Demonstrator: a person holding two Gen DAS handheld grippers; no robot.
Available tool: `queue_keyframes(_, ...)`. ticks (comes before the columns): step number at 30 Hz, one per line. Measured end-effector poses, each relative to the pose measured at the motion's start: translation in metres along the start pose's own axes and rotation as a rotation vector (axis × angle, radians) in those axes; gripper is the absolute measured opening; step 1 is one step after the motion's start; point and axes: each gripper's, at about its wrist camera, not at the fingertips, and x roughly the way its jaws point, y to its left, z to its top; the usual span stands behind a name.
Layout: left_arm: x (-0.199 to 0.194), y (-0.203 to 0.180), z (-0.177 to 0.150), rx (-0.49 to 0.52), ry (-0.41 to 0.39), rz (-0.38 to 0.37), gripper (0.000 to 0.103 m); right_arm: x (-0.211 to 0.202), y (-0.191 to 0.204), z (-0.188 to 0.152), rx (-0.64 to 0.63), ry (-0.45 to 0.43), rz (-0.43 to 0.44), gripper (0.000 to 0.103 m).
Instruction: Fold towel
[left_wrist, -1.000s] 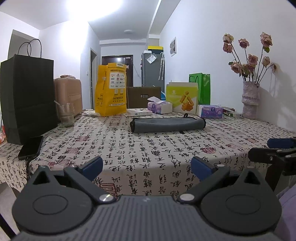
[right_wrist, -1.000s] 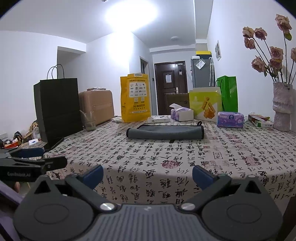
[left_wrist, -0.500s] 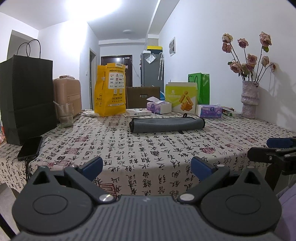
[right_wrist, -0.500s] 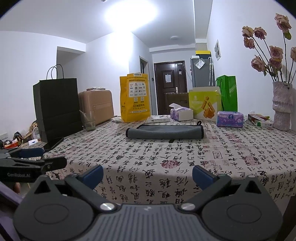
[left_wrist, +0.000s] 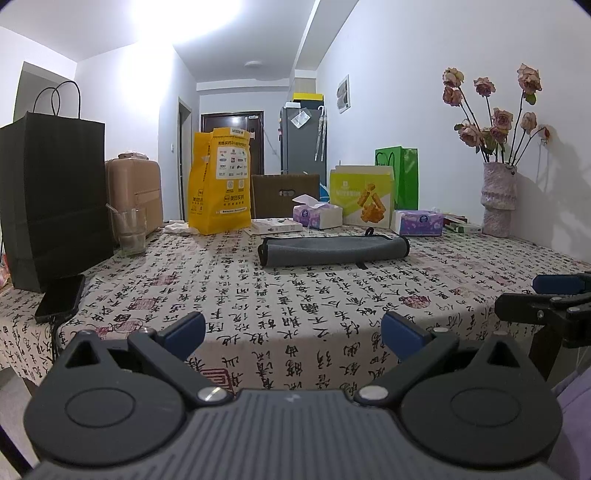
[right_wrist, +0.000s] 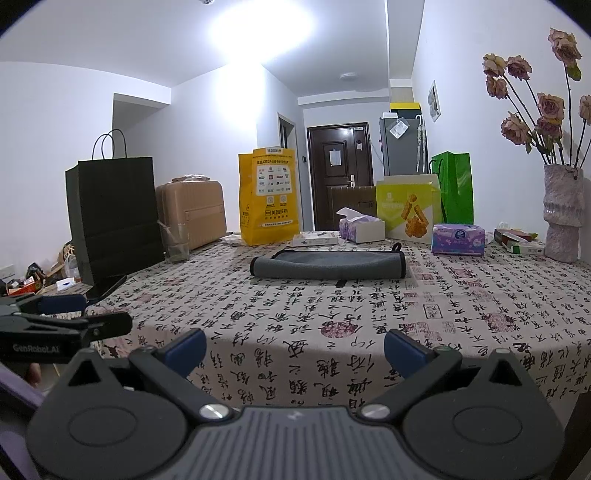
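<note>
Nothing has moved since the earlier frames beyond slight camera drift. Left gripper (left_wrist: 291, 332) and right gripper (right_wrist: 293, 341) hover at the near counter (left_wrist: 258, 306) edge, jaws spread wide, empty. Grey towel (left_wrist: 334, 251), already doubled, lies mid-counter, well ahead of both, long axis left-right. Judgement: it sits roughly centred between them; neither is clearly nearer.
</note>
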Motion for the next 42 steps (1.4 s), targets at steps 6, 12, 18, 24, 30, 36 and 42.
queue_keyframes(6,0.0000,-0.0002,0.0000,0.000,0.000,0.000,0.103,-0.0001,-0.0007,0.0007,0.001,0.001,0.001,0.103)
queue_keyframes(12,-0.0004,-0.0003,0.0003,0.001,0.001,-0.002,0.103,0.0006,-0.0017,0.0018,0.003,0.004,0.004,0.103)
queue_keyframes(18,-0.0003,-0.0004,0.0003,0.001,0.001,-0.001,0.103,0.0019,-0.0011,0.0015,0.006,0.008,0.007,0.103)
queue_keyframes(24,0.0008,-0.0007,0.0008,0.001,0.003,-0.002,0.103,0.0025,-0.0013,0.0011,0.008,0.010,0.007,0.103)
queue_keyframes(30,0.0019,-0.0013,0.0004,0.001,0.005,-0.002,0.103,0.0025,-0.0013,0.0011,0.008,0.011,0.008,0.103)
queue_keyframes(36,0.0031,0.0000,-0.0012,0.000,0.007,0.000,0.103,0.0038,-0.0016,0.0005,0.011,0.015,0.009,0.103)
queue_keyframes(42,0.0034,0.0000,-0.0013,0.000,0.008,-0.001,0.103,0.0054,-0.0019,-0.0003,0.014,0.018,0.010,0.103)
